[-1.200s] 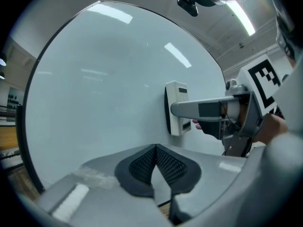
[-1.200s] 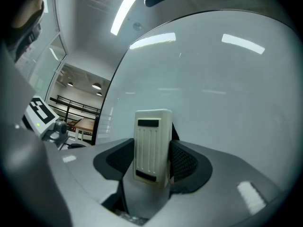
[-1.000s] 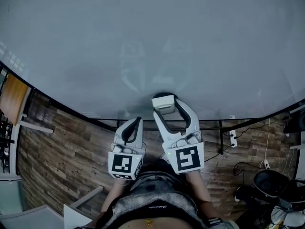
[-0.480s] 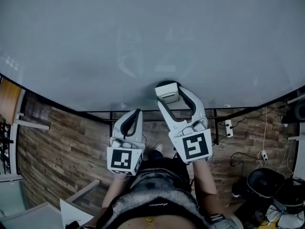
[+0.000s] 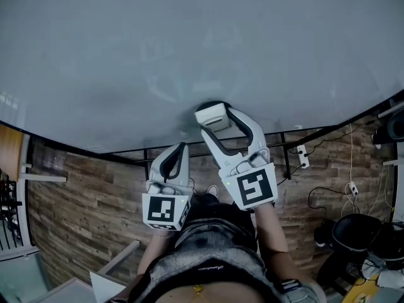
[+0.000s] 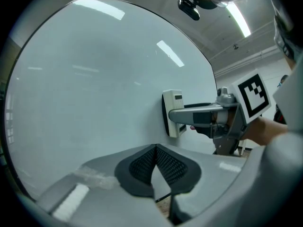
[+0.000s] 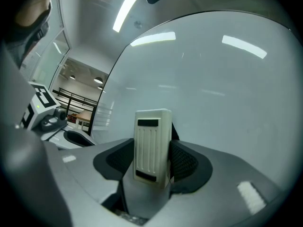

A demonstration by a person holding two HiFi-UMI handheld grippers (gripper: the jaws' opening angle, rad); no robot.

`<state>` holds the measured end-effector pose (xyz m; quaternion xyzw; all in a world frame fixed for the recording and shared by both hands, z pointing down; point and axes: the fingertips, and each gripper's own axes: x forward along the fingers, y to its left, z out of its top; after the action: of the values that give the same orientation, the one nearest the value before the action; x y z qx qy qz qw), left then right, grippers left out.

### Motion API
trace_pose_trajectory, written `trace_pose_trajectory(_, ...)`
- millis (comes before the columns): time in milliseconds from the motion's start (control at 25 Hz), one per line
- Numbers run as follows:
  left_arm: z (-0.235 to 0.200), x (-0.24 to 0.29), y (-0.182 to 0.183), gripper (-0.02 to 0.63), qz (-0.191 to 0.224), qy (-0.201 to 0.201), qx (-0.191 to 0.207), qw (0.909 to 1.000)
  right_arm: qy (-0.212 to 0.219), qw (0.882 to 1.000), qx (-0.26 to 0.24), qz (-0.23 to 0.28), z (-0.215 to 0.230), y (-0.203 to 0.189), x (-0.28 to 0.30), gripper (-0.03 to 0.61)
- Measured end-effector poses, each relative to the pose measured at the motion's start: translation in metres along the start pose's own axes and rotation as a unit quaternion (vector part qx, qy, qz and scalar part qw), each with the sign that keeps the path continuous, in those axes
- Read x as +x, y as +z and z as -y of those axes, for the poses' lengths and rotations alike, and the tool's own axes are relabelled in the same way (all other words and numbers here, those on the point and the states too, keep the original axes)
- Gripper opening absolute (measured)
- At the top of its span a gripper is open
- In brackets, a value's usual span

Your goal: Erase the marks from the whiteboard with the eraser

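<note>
Eraser shifted left | right claw gripping it | whiteboard seemingly clean

Cool, flat, bluish-grey light fills all three views, with no hard shadows. In the head view the whiteboard is a dull, evenly lit field with only faint ghost reflections above centre, and the floor at lower left is darker. In both gripper views ceiling lights glare as bright streaks across the board's upper half. Wide-angle distortion bends the board's edge into an arc, and black vignetting fills the corners. The left gripper shell along the bottom looks soft, while the eraser is sharp.
</note>
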<state>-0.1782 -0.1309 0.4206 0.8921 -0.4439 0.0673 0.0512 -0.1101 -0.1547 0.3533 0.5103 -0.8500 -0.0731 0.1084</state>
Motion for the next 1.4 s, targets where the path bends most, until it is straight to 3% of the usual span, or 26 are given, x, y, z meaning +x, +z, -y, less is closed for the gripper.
trace_pose_trajectory(200,-0.005,-0.003,0.002,0.005,0.004,-0.012,-0.002,0.9999,-0.003,1.000,0.001,-0.005,0.000,0.000,0.001,0.244)
trace_pose_trajectory(760,-0.019,-0.011,0.000,0.005,0.018,-0.039,-0.015,0.9990,-0.078,0.997,0.009,0.002,0.003,-0.001,-0.002,0.247)
trace_pose_trajectory(960,-0.017,-0.005,-0.001,0.005,0.015,-0.045,-0.001,0.9989,-0.075,0.997,0.007,0.010,0.005,-0.002,-0.002,0.247)
trace_pose_trajectory(1240,-0.004,0.013,-0.001,0.005,0.012,-0.040,0.017,0.9990,-0.039,0.999,-0.002,0.009,0.002,-0.006,-0.005,0.247)
trace_pose_trajectory(1400,0.043,0.045,0.015,0.005,0.019,-0.038,0.008,0.9991,-0.033,0.999,-0.005,-0.007,0.047,-0.026,-0.035,0.247)
